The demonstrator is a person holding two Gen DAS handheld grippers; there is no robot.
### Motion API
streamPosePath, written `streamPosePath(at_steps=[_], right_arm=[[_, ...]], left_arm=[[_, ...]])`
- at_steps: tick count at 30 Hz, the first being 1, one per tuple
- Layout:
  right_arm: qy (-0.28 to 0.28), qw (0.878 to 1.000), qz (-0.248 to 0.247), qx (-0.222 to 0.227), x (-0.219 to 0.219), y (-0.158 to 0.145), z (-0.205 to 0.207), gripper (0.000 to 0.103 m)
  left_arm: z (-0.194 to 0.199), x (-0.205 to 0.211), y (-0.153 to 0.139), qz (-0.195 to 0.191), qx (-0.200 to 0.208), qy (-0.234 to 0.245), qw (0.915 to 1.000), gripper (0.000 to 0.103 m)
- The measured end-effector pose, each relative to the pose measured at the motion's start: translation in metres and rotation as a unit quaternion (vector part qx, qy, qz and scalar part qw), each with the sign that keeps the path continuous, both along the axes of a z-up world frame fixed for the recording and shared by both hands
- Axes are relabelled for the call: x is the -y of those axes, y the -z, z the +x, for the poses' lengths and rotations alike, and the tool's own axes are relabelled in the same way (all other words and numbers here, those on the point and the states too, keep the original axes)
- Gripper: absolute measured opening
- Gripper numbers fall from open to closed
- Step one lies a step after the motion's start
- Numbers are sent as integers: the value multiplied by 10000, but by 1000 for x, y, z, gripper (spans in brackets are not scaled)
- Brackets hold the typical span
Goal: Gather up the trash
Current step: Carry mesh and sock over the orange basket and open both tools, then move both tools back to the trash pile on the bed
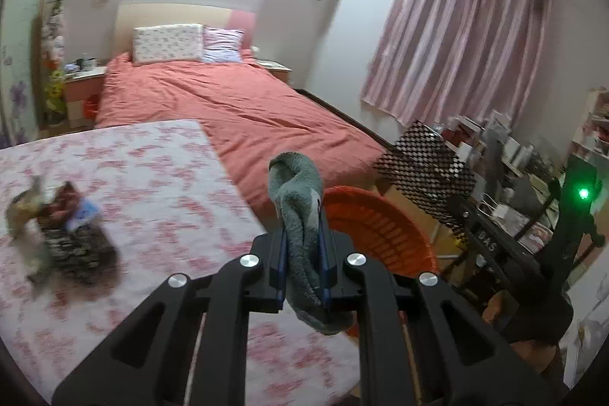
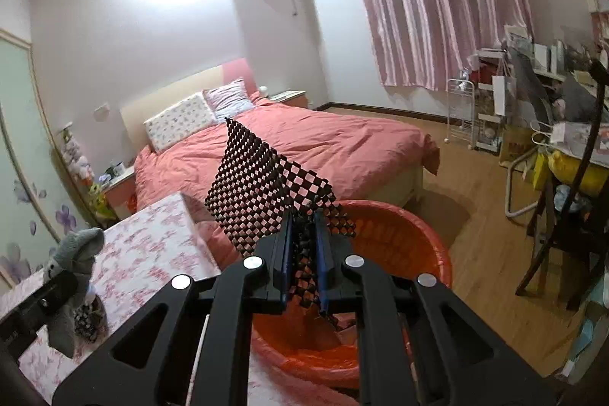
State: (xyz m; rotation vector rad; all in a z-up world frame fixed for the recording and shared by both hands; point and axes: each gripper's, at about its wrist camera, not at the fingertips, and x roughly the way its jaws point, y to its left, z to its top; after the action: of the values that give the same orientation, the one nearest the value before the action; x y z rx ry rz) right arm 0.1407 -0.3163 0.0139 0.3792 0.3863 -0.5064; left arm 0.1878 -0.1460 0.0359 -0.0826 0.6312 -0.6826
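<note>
My left gripper (image 1: pixel 302 234) is shut on a grey-green rag (image 1: pixel 295 193), which sticks up between the fingers above the table's right edge, beside the orange bin (image 1: pixel 377 227). My right gripper (image 2: pixel 304 246) is shut on a black mesh sheet (image 2: pixel 259 193), held over the orange bin (image 2: pixel 403 238), which is lined with an orange bag. The rag and left gripper show at the left of the right wrist view (image 2: pixel 72 265). The mesh shows in the left wrist view (image 1: pixel 422 158).
A table with a pink floral cloth (image 1: pixel 152 177) holds a blurred pile of wrappers and scraps (image 1: pixel 57 231). A red-covered bed (image 1: pixel 236 105) lies behind. A cluttered desk and chair (image 2: pixel 563 177) stand at the right, on wooden floor (image 2: pixel 487 234).
</note>
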Motion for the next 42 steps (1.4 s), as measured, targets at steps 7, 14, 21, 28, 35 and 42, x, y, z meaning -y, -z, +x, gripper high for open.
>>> streamPosePath(at_steps=[7,14,21,28,35,42], right_arm=[[207,9996,213,-32,35,16,1,11],[203,9985,474,-190,62,35,9,14],[263,9966,598,-497,63,55,12,51],[305,9963,496,-632,56,52,13,75],[-138,9966,193,-794,22,46,27,76],[-684,9925,38,-1014,-23,45,44,78]], left_arm=[[11,67,23,30,-117,589,9982,14],[26,125,54,335,-306,763,9960,35],[49,113,85,604,-631,335,9956,61],[59,60,89,830,-589,-328,9943,91],[61,-3,87,1016,-627,-835,9893,97],[64,-77,84,1253,-580,-1612,9772,99]])
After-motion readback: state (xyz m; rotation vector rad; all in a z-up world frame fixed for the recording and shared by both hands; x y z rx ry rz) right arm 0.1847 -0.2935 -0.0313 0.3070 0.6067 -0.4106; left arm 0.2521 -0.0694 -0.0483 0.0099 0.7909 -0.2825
